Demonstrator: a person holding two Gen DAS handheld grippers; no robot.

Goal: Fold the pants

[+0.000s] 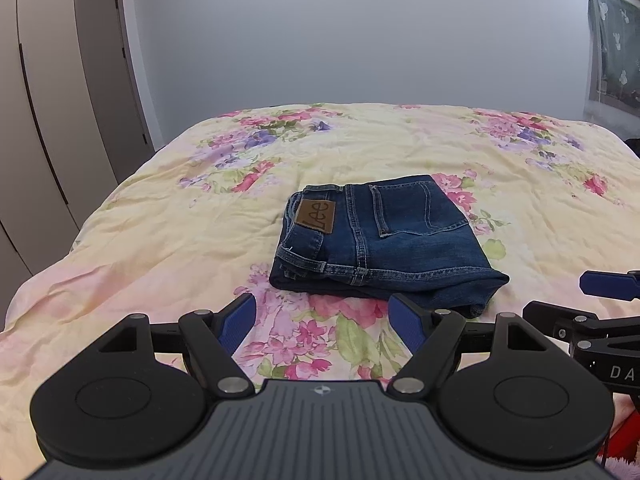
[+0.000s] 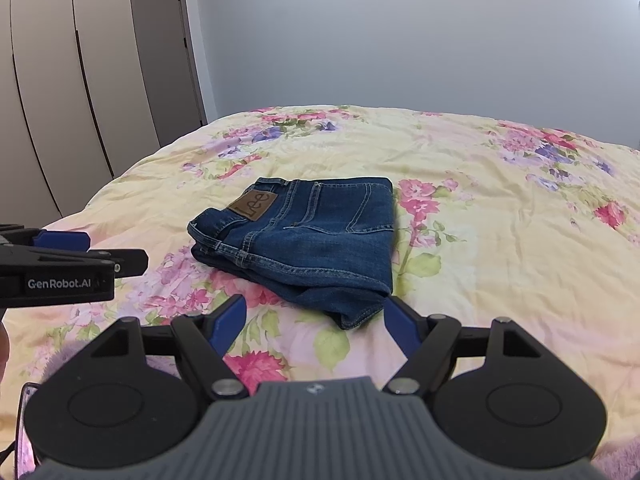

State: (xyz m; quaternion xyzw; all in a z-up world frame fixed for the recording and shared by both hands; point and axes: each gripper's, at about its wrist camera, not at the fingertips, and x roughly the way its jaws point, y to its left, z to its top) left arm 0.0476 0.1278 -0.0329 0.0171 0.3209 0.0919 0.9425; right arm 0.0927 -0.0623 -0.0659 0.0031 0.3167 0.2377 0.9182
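Dark blue jeans lie folded into a compact stack on the floral bedspread, with the brown Lee patch and back pocket facing up. They also show in the right wrist view. My left gripper is open and empty, held just short of the jeans' near edge. My right gripper is open and empty, also just in front of the stack, near its front corner. Each gripper shows at the edge of the other's view, side by side.
The yellow floral bedspread stretches wide around the jeans. Beige wardrobe doors and a door stand to the left. A grey wall is behind the bed. A green curtain hangs at the far right.
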